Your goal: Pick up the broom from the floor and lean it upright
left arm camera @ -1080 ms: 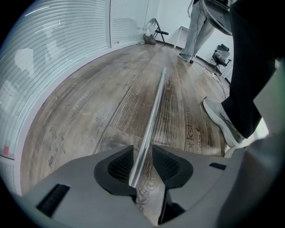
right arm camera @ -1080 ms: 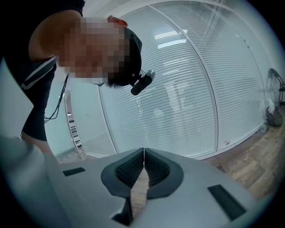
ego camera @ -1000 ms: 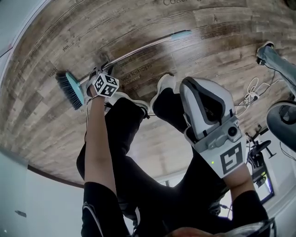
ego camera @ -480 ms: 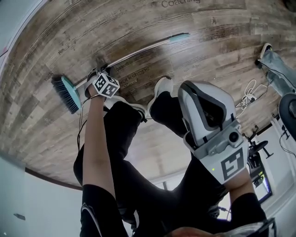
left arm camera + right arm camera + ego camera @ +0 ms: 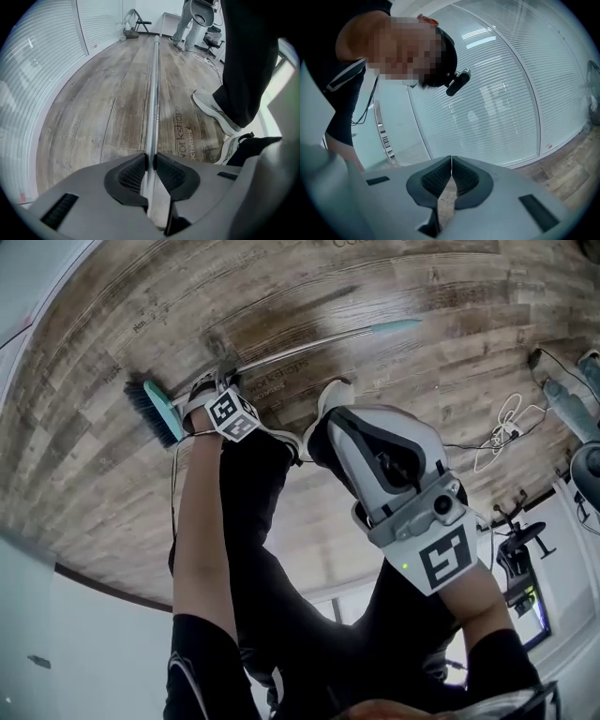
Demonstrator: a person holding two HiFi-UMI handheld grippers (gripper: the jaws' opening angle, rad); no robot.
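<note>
The broom has a teal head [image 5: 161, 412] with dark bristles and a long silver handle [image 5: 309, 341] ending in a teal tip [image 5: 392, 327]. My left gripper [image 5: 217, 388] points down at the handle close to the brush head. Its jaws have just been closing and now clamp the silver handle [image 5: 153, 103], which runs away across the wooden floor. My right gripper [image 5: 451, 169] is raised near the person's body, pads touching, nothing between them; in the head view its white body [image 5: 403, 486] is at centre right.
The person's white shoes [image 5: 333, 399] stand right beside the handle on the wooden floor [image 5: 422, 296]. White cables [image 5: 502, 432] lie at right near chair bases [image 5: 586, 460]. A folding chair [image 5: 138, 23] and office chairs stand far off. Blinds line the wall [image 5: 37, 65].
The left gripper's jaws have closed onto the broom handle. The brush head has shifted right and the handle lies at a flatter angle. The right gripper has drifted slightly left.
</note>
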